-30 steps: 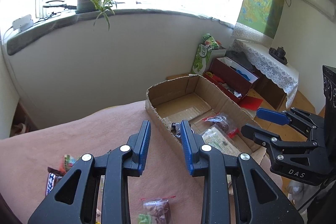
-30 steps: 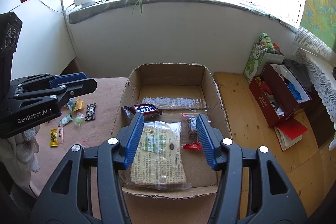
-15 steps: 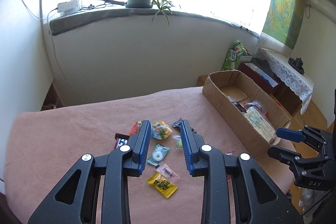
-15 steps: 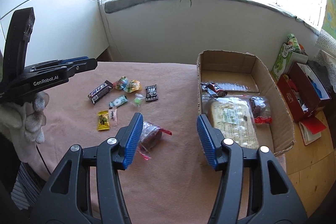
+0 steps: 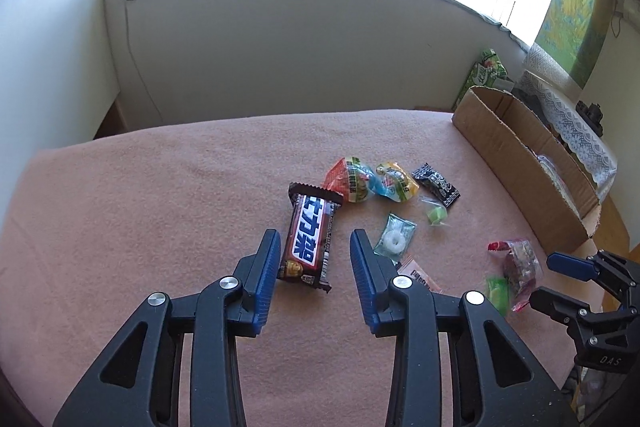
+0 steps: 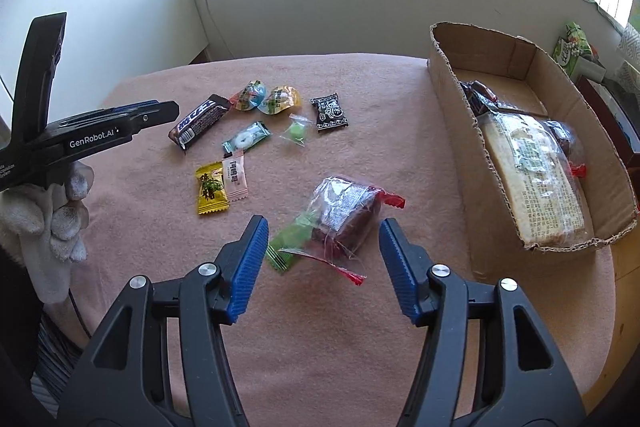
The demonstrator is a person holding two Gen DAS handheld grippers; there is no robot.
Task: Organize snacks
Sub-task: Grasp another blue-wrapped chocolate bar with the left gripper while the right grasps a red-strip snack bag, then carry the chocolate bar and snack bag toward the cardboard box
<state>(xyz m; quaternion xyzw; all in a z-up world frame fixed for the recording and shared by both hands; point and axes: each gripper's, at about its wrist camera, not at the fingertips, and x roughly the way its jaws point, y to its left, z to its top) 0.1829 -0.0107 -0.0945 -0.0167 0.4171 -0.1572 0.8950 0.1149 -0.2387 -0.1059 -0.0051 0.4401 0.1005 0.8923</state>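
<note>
Since the snacks had to end up together in one place: they lay loose on the pink cloth of the table [image 5: 160,187], next to a box with some snacks already inside.

Box: the cardboard box [image 6: 452,115] sat at the right edge of the table, open on top, so things could be dropped in from above.

In the box: a big flat pack of biscuits [image 6: 536,179] lay along the bottom, with a dark bar by the far wall and a small red-tipped pack beside the biscuits.

Left gripper: the left gripper [image 5: 314,267] pointed down at the chocolate bar [image 5: 310,241]. Its jaws were opening, one on each long side of the bar. They did not press on it, so the bar lay free on the table.

Right gripper: the right gripper [image 6: 322,259] pointed down at the clear-wrapped dark snack [image 6: 344,215]. Its jaws were opening wide, likely because this pack is fat. It was not gripped yet.

Green candy: a small green candy [image 6: 288,243] lay touching that dark snack, so it might get caught in the same grab.

Small sweets: the yellow candy [image 6: 210,189], the ring candy [image 6: 246,139] and the black pack [image 6: 330,113] waited further back, near each other.

Hand: a white glove [image 6: 52,211] held the left gripper's handle.
</note>
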